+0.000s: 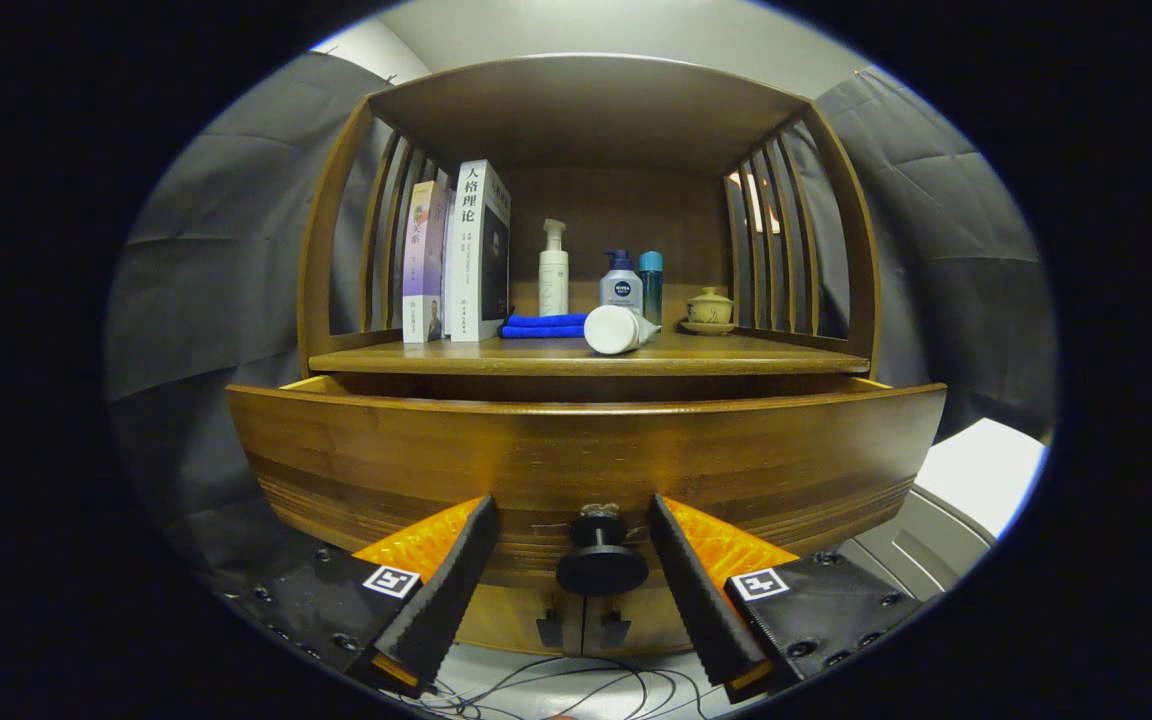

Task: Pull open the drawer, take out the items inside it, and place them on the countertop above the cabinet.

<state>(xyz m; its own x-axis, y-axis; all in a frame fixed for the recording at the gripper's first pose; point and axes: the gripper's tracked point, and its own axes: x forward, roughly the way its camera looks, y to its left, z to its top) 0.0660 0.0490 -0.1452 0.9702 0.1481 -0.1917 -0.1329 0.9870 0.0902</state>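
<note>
A wooden cabinet's drawer (586, 450) stands pulled out towards me, its front panel wide across the view; its inside is hidden behind the panel. A dark round knob (601, 560) sticks out of the panel's lower middle. My gripper (571, 515) is open, one finger on each side of the knob, with a gap between each pad and the knob. Above the drawer is the countertop (386, 357). On it lies a white tube (618, 329) on its side near the front edge, next to a folded blue cloth (544, 325).
On the countertop stand two books (456, 255) at the left, a white pump bottle (553, 270), a grey pump bottle (622, 283), a teal bottle (651, 275) and a small lidded cup on a saucer (709, 308). Slatted side walls enclose the shelf. Cables (556, 690) lie below the drawer.
</note>
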